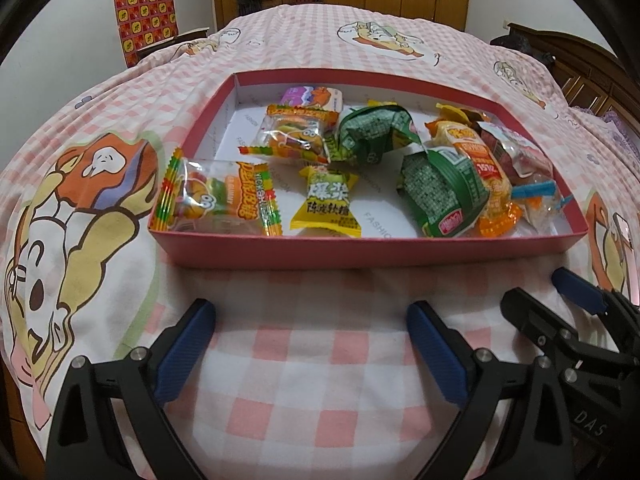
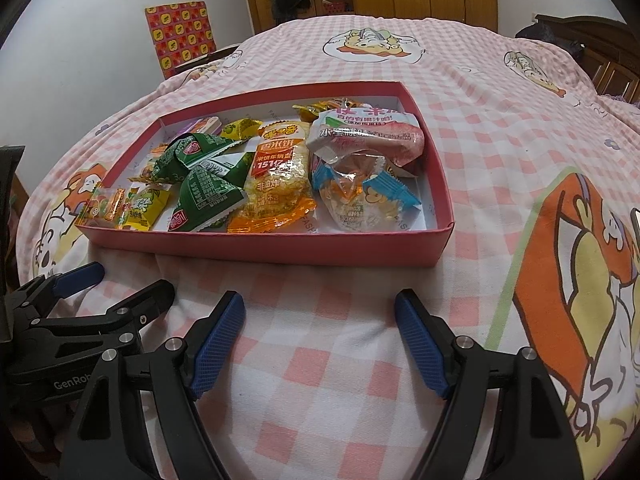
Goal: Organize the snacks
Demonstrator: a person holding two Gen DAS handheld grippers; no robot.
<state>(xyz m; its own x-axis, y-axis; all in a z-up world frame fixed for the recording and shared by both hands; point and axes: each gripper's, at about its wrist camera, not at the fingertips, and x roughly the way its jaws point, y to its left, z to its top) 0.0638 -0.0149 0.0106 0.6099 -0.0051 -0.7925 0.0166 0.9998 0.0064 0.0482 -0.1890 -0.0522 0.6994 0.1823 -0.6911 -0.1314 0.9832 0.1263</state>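
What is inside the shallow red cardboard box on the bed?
Shallow red cardboard box: wrapped snacks, including green packets, an orange rice cracker pack and a yellow candy. Anything beneath them is hidden.

The box (image 1: 240,246) is red outside, white inside; the bedspread (image 1: 320,360) is pink-and-white checked with cartoon prints; two packets (image 2: 208,188) look green, one (image 1: 326,204) yellow.

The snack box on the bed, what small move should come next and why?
Probably ease the right gripper forward toward the orange rice cracker pack. Both grippers, left gripper included, hover open and empty short of the red box, and that pack lies almost straight ahead.
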